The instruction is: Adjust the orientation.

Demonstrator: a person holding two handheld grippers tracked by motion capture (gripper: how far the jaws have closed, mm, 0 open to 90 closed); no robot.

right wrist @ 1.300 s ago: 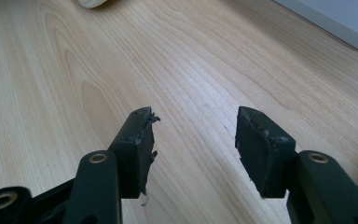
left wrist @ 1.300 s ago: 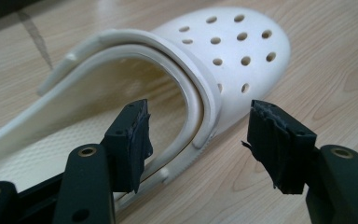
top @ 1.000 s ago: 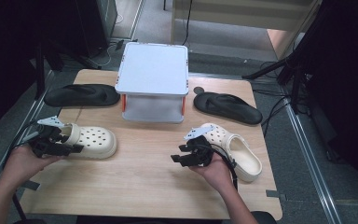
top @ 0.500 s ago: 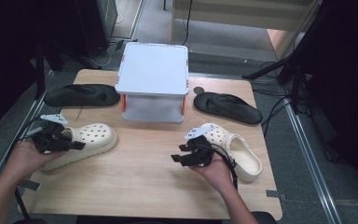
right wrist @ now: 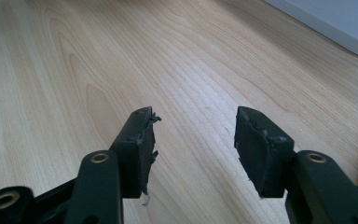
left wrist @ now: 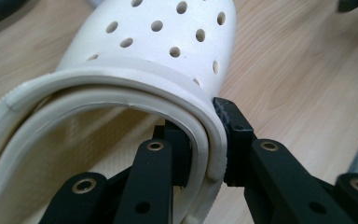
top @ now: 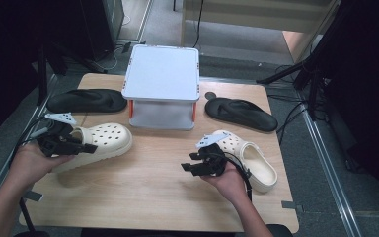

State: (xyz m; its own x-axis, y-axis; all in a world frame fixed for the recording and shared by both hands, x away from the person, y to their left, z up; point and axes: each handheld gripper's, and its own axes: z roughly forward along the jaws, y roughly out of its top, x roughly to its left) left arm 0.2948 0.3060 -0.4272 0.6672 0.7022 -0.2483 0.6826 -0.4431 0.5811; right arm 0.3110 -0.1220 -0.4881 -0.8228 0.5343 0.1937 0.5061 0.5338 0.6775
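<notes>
A cream perforated clog (top: 101,140) lies at the table's left with its heel end raised off the wood. My left gripper (top: 81,147) is shut on the clog's (left wrist: 158,56) side rim. One pad sits inside the shoe and one outside, in the left gripper view (left wrist: 205,140). Those jaws have just been closing onto that rim. A second cream clog (top: 254,160) rests at the right. My right gripper (top: 190,168) hovers just left of it, open, with only bare wood between its jaws (right wrist: 193,135).
A white box-like stand (top: 163,79) with orange legs occupies the table's back middle. Black flip-flops lie on either side of it, one at the left (top: 86,100) and one at the right (top: 242,113). The wooden table (top: 143,197) has bare wood at the front centre.
My left gripper closed on the left clog's rim and rose, lifting the heel and shifting the shoe slightly right. The right hand and its clog stayed still.
</notes>
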